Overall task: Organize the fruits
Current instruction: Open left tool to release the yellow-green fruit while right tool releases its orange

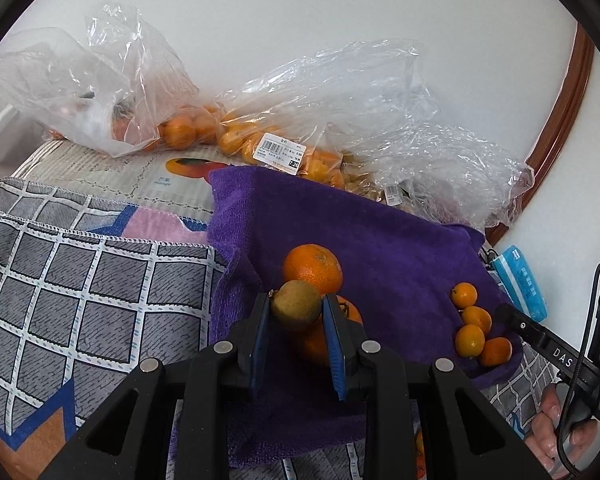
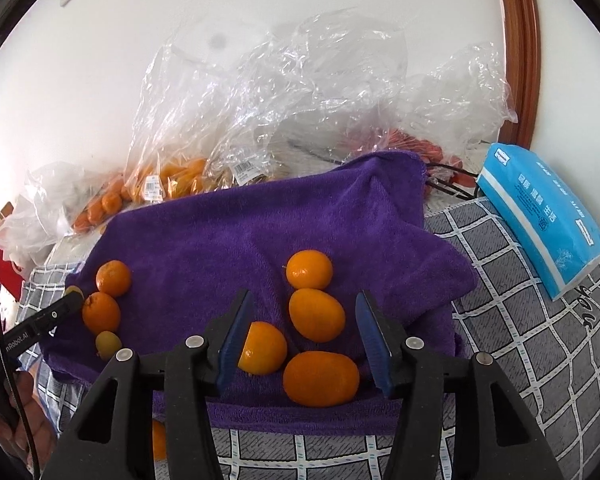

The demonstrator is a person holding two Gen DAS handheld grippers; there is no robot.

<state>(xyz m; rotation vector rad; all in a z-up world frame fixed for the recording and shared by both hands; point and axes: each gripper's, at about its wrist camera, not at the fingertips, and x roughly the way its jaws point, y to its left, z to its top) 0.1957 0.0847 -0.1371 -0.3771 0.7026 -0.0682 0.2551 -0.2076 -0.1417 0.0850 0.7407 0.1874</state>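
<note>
Now the left tongs [image 1: 296, 312] are clenched on a small greenish-brown fruit [image 1: 296, 306], blue pads pressed to both its sides, holding it just above the purple towel [image 1: 380, 248]. Right behind it sits a big orange [image 1: 312, 268], and another orange [image 1: 350, 312] peeks out under the right pad.

Over on the right edge of the towel, four little kumquats [image 1: 476, 326] lie bunched together, touching one another. The right wrist view shows them close up, and the right tongs [image 2: 304, 334] are released, jaws apart, nothing pinched. Two of the kumquats lie in the gap between the blue pads, clear of both; one is partly hidden behind the left pad, and the farthest lies just beyond the tips.

At the towel's left edge in that view there are the two oranges [image 2: 104, 296] again, with a small greenish fruit [image 2: 108, 345] just beside the nearer one.

Along the far edge of the surface, against the wall, clear plastic bags [image 1: 284, 120] are piled up, several with orange fruit showing through and a price label. A blue tissue pack [image 2: 540, 216] lies at the right edge, on the grey checked cloth [image 1: 80, 280] that spreads under the towel.
</note>
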